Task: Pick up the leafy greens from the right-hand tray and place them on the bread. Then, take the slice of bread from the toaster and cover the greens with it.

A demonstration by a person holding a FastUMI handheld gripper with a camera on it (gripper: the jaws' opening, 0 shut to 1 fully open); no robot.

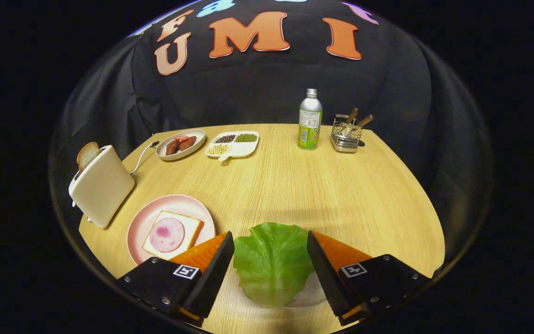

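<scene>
Gripper (270, 260) wide open, straddling crinkly green lettuce leaf (271, 262). Prob. light, floppy, tears easily; pinch near thick mid-rib, gently.

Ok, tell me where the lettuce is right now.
In the gripper view the lettuce lies on a pale tray between the open gripper's fingers, right of the pink plate with the bread.

Wooden table (295, 185): toaster (102, 185), plates (139, 227), bottle (310, 121), rack (346, 134).
</scene>
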